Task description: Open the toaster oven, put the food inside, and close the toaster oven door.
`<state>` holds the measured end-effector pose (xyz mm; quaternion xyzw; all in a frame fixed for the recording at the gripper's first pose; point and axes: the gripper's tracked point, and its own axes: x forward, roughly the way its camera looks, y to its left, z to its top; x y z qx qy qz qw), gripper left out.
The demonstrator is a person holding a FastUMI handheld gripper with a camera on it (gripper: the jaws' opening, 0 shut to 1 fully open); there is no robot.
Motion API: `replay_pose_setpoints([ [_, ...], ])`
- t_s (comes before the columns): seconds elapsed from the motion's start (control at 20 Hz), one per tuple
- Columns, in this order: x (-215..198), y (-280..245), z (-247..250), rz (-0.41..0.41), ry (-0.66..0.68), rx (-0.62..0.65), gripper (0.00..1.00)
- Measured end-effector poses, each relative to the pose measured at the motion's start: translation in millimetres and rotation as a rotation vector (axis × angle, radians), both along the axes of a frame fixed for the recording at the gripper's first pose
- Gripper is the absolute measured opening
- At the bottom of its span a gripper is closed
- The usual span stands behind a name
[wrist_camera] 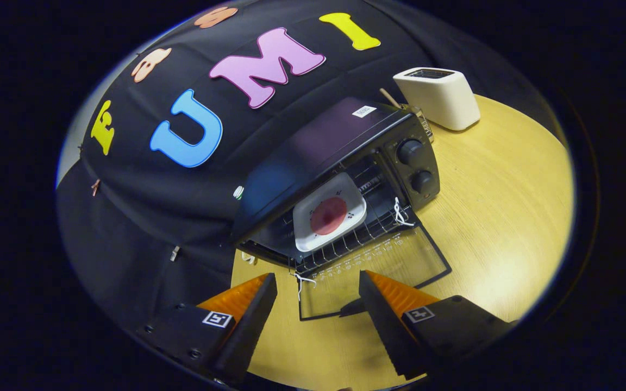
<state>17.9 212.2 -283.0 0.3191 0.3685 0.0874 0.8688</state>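
Observation:
A black toaster oven [318,157] stands on the wooden table with its glass door [378,271] folded down flat toward me. On the wire rack [356,233] inside sits a white square plate [330,212] with a round red piece of food [328,215] on it. My gripper [318,282] hovers open just in front of the lowered door's front edge, with nothing between the fingers. The door's dark handle [352,308] lies close to the right finger [386,320].
A white pop-up toaster [439,96] stands on the table behind the oven, beside a small glass jar [420,117]. Two black knobs [416,165] are on the oven's right panel. White strings [400,213] hang at the door hinges. Bare wooden table [498,217] stretches to the right.

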Motion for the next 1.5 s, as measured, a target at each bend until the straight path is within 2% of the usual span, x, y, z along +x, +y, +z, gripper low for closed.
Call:
replay_pose_setpoints([
  [0.1,-9.6,-2.8,-4.6,0.046,-0.019,-0.073,0.98],
  [0.3,-37.0,1.8,-18.2,0.189,-0.048,-0.252,0.99],
  [0.45,-59.5,-2.2,-52.5,0.293,0.001,-0.414,0.99],
  [0.7,-77.2,-0.9,-111.6,0.375,0.099,-0.507,0.99],
  [0.85,-75.9,3.2,-136.4,0.380,0.149,-0.539,0.99],
  [1.15,-52.9,21.5,-157.6,0.304,0.210,-0.533,0.99],
  [1.3,-41.7,23.2,-160.1,0.264,0.220,-0.559,0.99],
  [1.5,-43.0,23.7,-159.8,0.257,0.198,-0.598,0.98],
])
